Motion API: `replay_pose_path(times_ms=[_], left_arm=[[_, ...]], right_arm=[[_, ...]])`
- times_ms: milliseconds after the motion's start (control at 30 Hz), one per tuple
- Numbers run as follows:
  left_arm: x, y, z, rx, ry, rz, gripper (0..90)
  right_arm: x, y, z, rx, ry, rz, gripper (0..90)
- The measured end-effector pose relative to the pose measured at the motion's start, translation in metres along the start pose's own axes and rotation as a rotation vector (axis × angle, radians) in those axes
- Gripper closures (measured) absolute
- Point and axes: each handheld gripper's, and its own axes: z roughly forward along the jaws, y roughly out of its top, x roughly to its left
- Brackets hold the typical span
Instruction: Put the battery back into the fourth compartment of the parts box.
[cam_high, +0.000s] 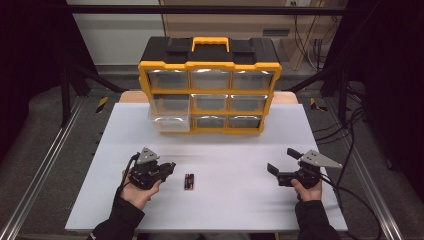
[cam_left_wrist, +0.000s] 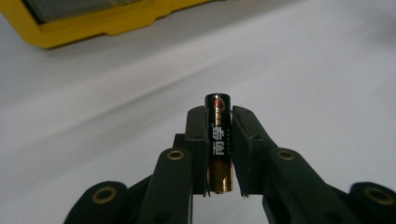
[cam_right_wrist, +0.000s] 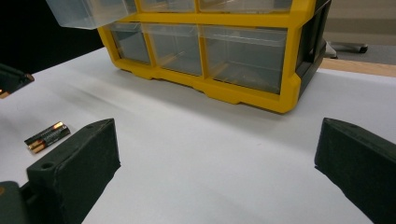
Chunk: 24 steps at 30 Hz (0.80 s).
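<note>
We have one battery (cam_left_wrist: 218, 140) pinched between the jaws of the left gripper (cam_left_wrist: 219, 116), so the pick-up looks done. In the left gripper view it stands lengthwise between the two pads, clear of the white surface (cam_high: 225, 150). Two more batteries (cam_high: 189, 181) lie side by side on the surface, just beside the left gripper (cam_high: 167, 167) and well apart from the right one. The right gripper (cam_high: 284, 162) holds nothing; its jaws are spread wide and it rests near the right edge.

We judge that the work is only at its start: the yellow cabinet (cam_high: 210, 90) stands at the far side, and its lower-left drawer (cam_high: 170, 122) is pulled out, probably to receive the batteries. The carrying and the dropping are left, and then the two other batteries.

In the high view the held battery is too small to make out. We cannot see inside the open drawer, and what the closed drawers hold is hard to tell through the clear plastic.
</note>
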Motion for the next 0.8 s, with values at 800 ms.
replay_pose_path(times_ms=[800], left_arm=[[0.013, 0.045, -0.044, -0.157, -0.004, 0.0, 76.4]], right_arm=[[0.0, -0.001, 0.001, 0.011, 0.006, -0.003, 0.3]])
